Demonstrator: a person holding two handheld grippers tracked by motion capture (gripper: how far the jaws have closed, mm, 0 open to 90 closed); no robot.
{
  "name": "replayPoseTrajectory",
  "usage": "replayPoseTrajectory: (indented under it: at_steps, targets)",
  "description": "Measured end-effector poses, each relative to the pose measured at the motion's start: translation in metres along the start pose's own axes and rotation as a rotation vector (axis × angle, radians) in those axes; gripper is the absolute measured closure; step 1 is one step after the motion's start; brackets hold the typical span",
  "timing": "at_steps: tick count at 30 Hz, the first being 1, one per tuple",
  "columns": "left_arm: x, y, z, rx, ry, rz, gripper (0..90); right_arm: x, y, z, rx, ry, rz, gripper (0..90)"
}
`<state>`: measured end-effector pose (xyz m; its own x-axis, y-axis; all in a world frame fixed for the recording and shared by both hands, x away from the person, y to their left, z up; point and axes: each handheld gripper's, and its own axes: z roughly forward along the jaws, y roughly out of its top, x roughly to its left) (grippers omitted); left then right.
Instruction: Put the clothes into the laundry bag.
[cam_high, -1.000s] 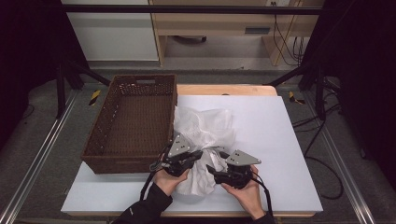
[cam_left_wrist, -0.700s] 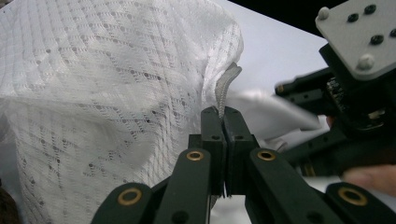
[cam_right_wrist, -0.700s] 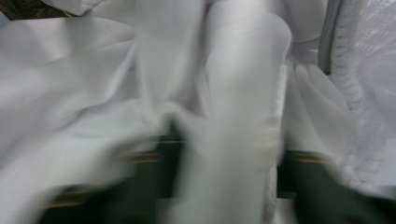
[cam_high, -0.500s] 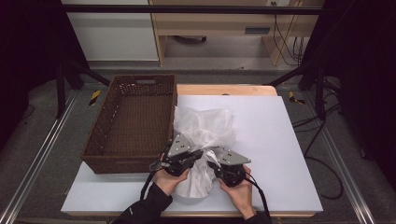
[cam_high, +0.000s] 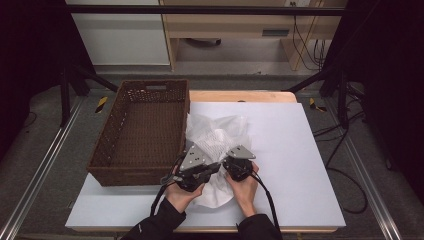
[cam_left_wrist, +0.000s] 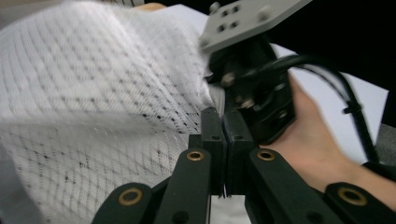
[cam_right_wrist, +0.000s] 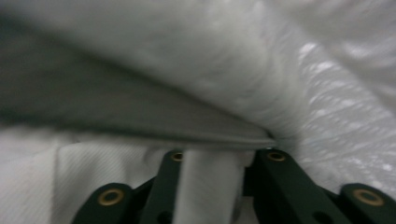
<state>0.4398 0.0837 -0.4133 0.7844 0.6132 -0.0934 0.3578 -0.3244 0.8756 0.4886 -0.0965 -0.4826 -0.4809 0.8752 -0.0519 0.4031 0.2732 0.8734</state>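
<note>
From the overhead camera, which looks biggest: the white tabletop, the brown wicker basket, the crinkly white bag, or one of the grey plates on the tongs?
Largest to smallest in the high view:
1. White tabletop
2. Wicker basket
3. Crinkly white bag, partly hidden by the hands
4. Grey plates; the other one looks slightly smaller, so I would not rank the pair.

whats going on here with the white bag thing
A person works at a white table with hand-held tongs in each hand, handling a crumpled white mesh-patterned bag beside a brown wicker basket. The left tongs are shut on a fold of the bag. The right tongs have just been closing, with white material between the jaws. The bag lies on the table, not yet in the basket.
</note>
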Motion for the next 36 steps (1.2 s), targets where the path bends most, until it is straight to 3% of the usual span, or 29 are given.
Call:
replayPoseTrajectory:
  at_steps: [3, 7, 12, 15, 17, 20, 21, 22, 25, 27, 28, 29, 33, 36]
  targets:
    - [0.004, -0.004, 0.005, 0.016, 0.009, -0.013, 88.8, -0.004, 0.000, -0.014, 0.005, 0.053, -0.016, 65.5]
    - [0.008, -0.010, 0.012, 0.034, 0.016, -0.017, 88.7, -0.008, -0.001, -0.047, -0.031, 0.187, -0.011, 45.5]
    - [0.009, -0.013, 0.015, 0.042, 0.028, -0.010, 88.6, -0.006, -0.008, -0.080, -0.066, 0.223, -0.041, 33.7]
    - [0.009, -0.014, 0.017, 0.045, 0.032, -0.003, 88.6, -0.001, -0.010, -0.079, -0.040, 0.230, -0.050, 27.6]
    - [0.008, -0.014, 0.016, 0.044, 0.033, -0.002, 88.6, 0.008, -0.017, -0.063, 0.019, 0.222, -0.068, 25.9]
    - [0.009, -0.014, 0.016, 0.040, 0.031, -0.003, 88.5, 0.017, -0.024, -0.047, 0.076, 0.218, -0.088, 31.8]
    - [0.009, -0.014, 0.016, 0.039, 0.032, -0.003, 88.5, 0.020, -0.027, -0.039, 0.128, 0.195, -0.113, 35.2]
    - [0.009, -0.014, 0.015, 0.039, 0.033, -0.003, 88.5, 0.020, -0.027, -0.036, 0.154, 0.190, -0.108, 40.1]
    - [0.008, -0.014, 0.015, 0.038, 0.032, -0.002, 88.4, 0.017, -0.026, -0.036, 0.140, 0.133, -0.116, 71.2]
    - [0.008, -0.012, 0.013, 0.033, 0.032, -0.004, 88.4, 0.015, -0.025, -0.038, 0.144, 0.124, -0.110, 82.3]
    - [0.008, -0.012, 0.012, 0.024, 0.028, -0.007, 88.4, 0.013, -0.023, -0.039, 0.142, 0.127, -0.081, 83.5]
    - [0.008, -0.010, 0.010, 0.017, 0.022, -0.006, 88.4, 0.011, -0.022, -0.042, 0.124, 0.127, -0.073, 84.1]
    - [0.003, -0.001, -0.001, -0.020, 0.000, 0.000, 88.5, 0.006, -0.005, -0.062, -0.037, 0.172, -0.046, 85.0]
    - [-0.004, 0.007, -0.013, -0.053, -0.020, 0.011, 88.7, 0.006, 0.010, -0.063, -0.109, 0.173, -0.012, 85.0]
